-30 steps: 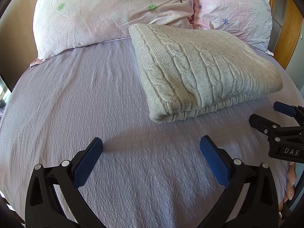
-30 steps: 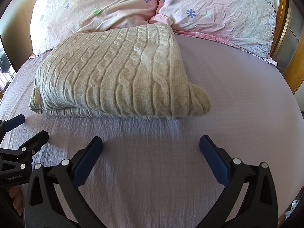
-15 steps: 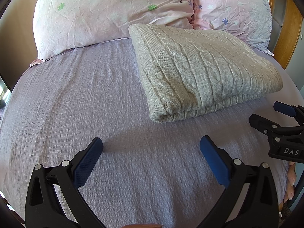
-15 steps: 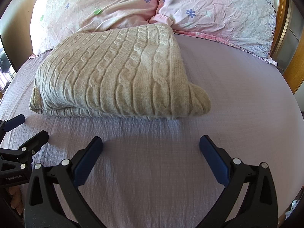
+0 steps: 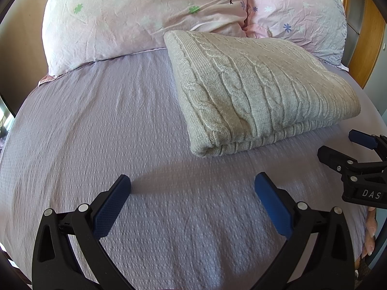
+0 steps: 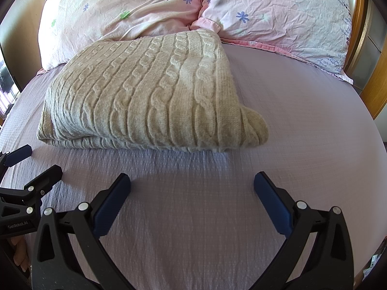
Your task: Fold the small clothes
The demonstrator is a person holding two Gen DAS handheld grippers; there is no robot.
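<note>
A beige cable-knit sweater (image 5: 261, 89) lies folded in a thick rectangle on the lilac bed sheet (image 5: 96, 130), its far edge against the pillows. It also shows in the right wrist view (image 6: 150, 96). My left gripper (image 5: 192, 184) is open and empty, hovering over bare sheet short of the sweater's near left corner. My right gripper (image 6: 192, 183) is open and empty, just short of the sweater's near right edge. Each gripper shows at the side of the other's view: the right one (image 5: 338, 145), the left one (image 6: 36, 162).
Two pink flowered pillows (image 5: 145, 12) (image 6: 278, 12) lie at the head of the bed. A wooden headboard or frame (image 5: 365, 36) stands at the right. Bare sheet (image 6: 302, 96) stretches to the right of the sweater.
</note>
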